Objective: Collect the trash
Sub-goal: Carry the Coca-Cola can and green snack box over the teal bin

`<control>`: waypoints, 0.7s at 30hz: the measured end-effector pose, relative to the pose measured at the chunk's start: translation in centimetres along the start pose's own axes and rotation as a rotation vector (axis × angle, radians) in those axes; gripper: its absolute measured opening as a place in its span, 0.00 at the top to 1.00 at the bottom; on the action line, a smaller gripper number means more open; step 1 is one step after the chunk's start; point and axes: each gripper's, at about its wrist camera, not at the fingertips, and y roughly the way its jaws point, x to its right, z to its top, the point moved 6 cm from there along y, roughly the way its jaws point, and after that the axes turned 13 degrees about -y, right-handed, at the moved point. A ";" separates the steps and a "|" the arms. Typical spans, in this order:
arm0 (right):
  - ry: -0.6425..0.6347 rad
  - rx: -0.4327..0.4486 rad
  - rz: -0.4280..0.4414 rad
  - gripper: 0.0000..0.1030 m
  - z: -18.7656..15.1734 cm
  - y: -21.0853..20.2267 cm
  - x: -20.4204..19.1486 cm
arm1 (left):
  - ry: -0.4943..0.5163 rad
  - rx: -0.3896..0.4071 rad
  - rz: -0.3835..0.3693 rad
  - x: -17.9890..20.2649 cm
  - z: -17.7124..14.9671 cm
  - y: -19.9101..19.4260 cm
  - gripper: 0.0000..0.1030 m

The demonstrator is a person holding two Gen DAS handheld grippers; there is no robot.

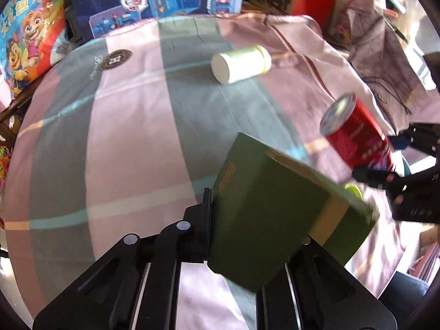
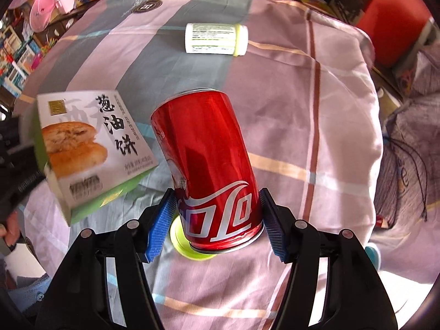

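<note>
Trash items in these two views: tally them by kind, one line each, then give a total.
Drink cans: 1, the red can held in the right gripper.
Food boxes: 1, the green box held in the left gripper.
Bottles: 1, the white bottle lying on the cloth.
Lids: 1, the yellow-green lid under the can.
Total: 4
</note>
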 end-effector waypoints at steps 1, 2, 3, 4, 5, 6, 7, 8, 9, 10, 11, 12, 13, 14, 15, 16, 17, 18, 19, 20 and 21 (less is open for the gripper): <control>0.017 0.005 0.007 0.43 -0.3 0.0 0.2 | -0.007 -0.014 -0.015 0.0 -0.5 0.3 0.73; 0.028 0.007 0.008 0.43 -0.6 -0.1 0.4 | -0.014 -0.024 -0.023 0.0 -0.9 0.6 0.71; 0.042 0.009 0.008 0.43 -1.0 -0.1 0.7 | -0.020 -0.035 -0.027 0.0 -1.3 1.0 0.70; 0.052 0.010 0.011 0.43 -1.2 -0.2 0.8 | -0.023 -0.045 -0.028 0.0 -1.6 1.4 0.69; 0.071 0.011 0.017 0.43 -1.5 0.0 1.1 | -0.028 -0.055 -0.030 -0.1 -1.7 1.7 0.69; 0.082 0.013 0.021 0.43 -1.6 0.1 1.3 | -0.041 -0.070 -0.037 -0.2 -2.0 2.1 0.66; 0.094 0.017 0.025 0.43 -1.7 0.1 1.5 | -0.049 -0.079 -0.044 -0.2 -2.1 2.4 0.62; 0.104 0.020 0.029 0.43 -1.9 0.2 1.7 | -0.060 -0.090 -0.054 -0.2 -2.3 2.7 0.60; 0.123 0.024 0.040 0.43 -2.0 0.3 1.9 | -0.069 -0.093 -0.057 -0.3 -2.5 2.9 0.59; 0.136 0.026 0.048 0.43 -2.2 0.3 2.1 | -0.077 -0.087 -0.063 -0.4 -2.6 3.0 0.59; 0.145 0.029 0.051 0.43 -2.4 0.3 2.2 | -0.089 -0.075 -0.069 -0.4 -2.6 2.7 0.60; 0.156 0.033 0.051 0.43 -2.6 0.2 2.4 | -0.095 -0.058 -0.057 -0.5 -2.5 2.4 0.74; 0.162 0.038 0.052 0.43 -2.7 0.1 2.5 | -0.081 -0.037 -0.041 -0.4 -2.5 1.9 0.92; 0.169 0.046 0.053 0.43 -2.9 -0.1 2.6 | -0.066 -0.018 -0.031 -0.2 -2.4 1.4 0.96; 0.172 0.051 0.053 0.43 -3.1 -0.3 2.7 | -0.056 -0.005 -0.027 0.1 -2.2 1.0 0.96; 0.179 0.060 0.052 0.43 -3.3 -0.5 2.9 | -0.037 0.026 -0.005 0.4 -2.0 0.1 0.96; 0.183 0.065 0.052 0.43 -3.5 -0.7 3.0 | -0.015 0.059 0.021 0.8 -1.8 -0.7 0.96; 0.192 0.072 0.053 0.43 -3.8 -0.9 3.3 | -0.005 0.075 0.028 1.0 -1.7 -1.2 0.96; 0.200 0.078 0.056 0.43 -4.0 -1.1 3.5 | 0.006 0.093 0.028 1.4 -1.5 -2.0 0.96; 0.214 0.084 0.057 0.43 -4.4 -1.3 3.8 | 0.013 0.102 0.022 1.7 -1.3 -2.5 0.96; 0.222 0.088 0.059 0.43 -4.8 -1.4 4.1 | 0.025 0.110 0.020 2.3 -1.1 -3.1 0.96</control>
